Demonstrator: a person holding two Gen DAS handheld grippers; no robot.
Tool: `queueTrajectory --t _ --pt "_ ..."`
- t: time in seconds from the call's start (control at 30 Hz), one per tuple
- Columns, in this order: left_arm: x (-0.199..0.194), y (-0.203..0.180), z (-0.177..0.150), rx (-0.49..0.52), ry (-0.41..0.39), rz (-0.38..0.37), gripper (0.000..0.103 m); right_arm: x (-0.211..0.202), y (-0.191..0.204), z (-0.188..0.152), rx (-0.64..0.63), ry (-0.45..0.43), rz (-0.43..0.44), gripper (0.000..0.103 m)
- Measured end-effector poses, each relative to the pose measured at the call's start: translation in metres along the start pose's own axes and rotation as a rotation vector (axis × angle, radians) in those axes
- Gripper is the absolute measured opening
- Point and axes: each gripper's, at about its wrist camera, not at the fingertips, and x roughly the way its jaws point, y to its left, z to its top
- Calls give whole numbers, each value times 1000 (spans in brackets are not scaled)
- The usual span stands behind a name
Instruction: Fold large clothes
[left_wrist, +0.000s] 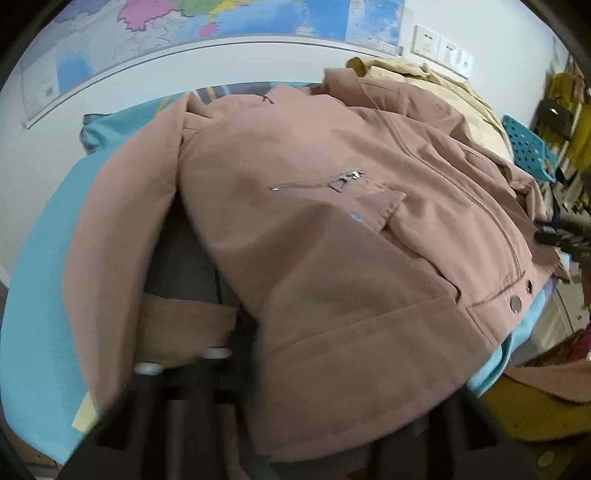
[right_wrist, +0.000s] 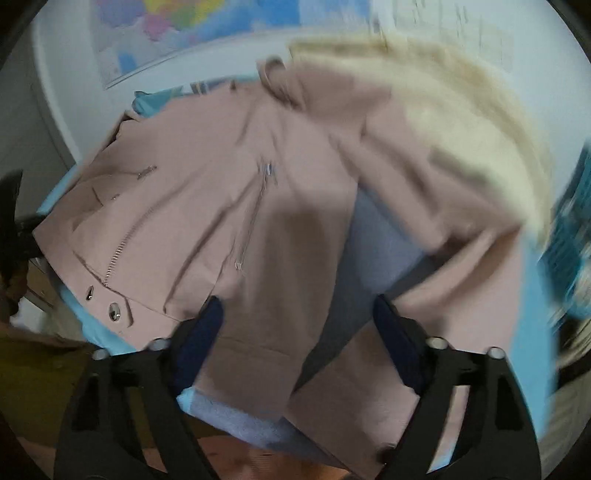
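A dusty-pink zip jacket (left_wrist: 314, 229) lies spread front-up on a light blue cloth (left_wrist: 40, 280); it also fills the right wrist view (right_wrist: 207, 206). In the left wrist view the jacket's hem and left sleeve (left_wrist: 110, 258) drape over my left gripper, hiding its fingertips, so its state is unclear. My right gripper (right_wrist: 295, 314) is open, its dark blue pads (right_wrist: 199, 343) straddling the jacket's lower right hem and sleeve just above the fabric, holding nothing. A grey lining (right_wrist: 373, 240) shows between body and right sleeve.
A cream garment (right_wrist: 461, 122) lies at the jacket's far right side. A map (left_wrist: 221, 18) hangs on the wall behind. A blue perforated basket (left_wrist: 528, 147) stands at the right, with yellow clothes (left_wrist: 569, 96) beyond.
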Motion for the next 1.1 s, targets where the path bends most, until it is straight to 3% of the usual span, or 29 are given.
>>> queueTrajectory --t 0.03,0.07,0.2,0.27,0.33,0.4,0.47,0.53,0.57,0.6,0.67,0.77,0.83,0.9,1.03,1.1 --pt "-3 7 1 -35 4 -13 4 -1 -4 -1 19 -23 7 24" --pt "-6 14 2 -67 6 -36 4 -3 -8 -1 45 -25 68 6" --pt "-47 47 5 -174 -41 -72 3 -54 4 -1 47 -141 216 5" --pt "-67 54 7 -178 -66 -66 4 -75 13 -1 6 -178 217 5" --pt "-78 52 9 -138 -70 -7 4 -72 21 -1 -30 -147 204 5" --pt "-69 41 6 -39 -24 104 17 -45 23 -5 -42 -38 118 8" --pt "-44 27 -2 72 75 234 28 -25 13 -5 -43 37 32 16" --pt "-30 21 -11 137 132 224 32 -21 4 0 -26 40 -21 30" --pt "-33 22 -13 145 111 211 34 -26 2 5 -18 12 -52 39" --pt "-41 26 -14 139 80 179 44 -33 2 12 -19 -21 -54 41" --pt "-81 35 -12 134 -81 46 53 -42 9 26 -28 -82 -42 45" --pt "-140 48 -11 147 -330 -49 94 -36 28 59 -92 -140 -46 62" --pt "-159 54 -5 144 -408 -74 95 -18 43 84 -142 -157 -50 66" --pt "-157 56 7 143 -415 -71 95 7 55 107 -168 -138 -55 66" --pt "-103 44 43 174 -284 -41 95 70 74 153 -239 -97 -164 66" --pt "-67 39 59 178 -195 -17 89 98 79 175 -254 -81 -188 65"
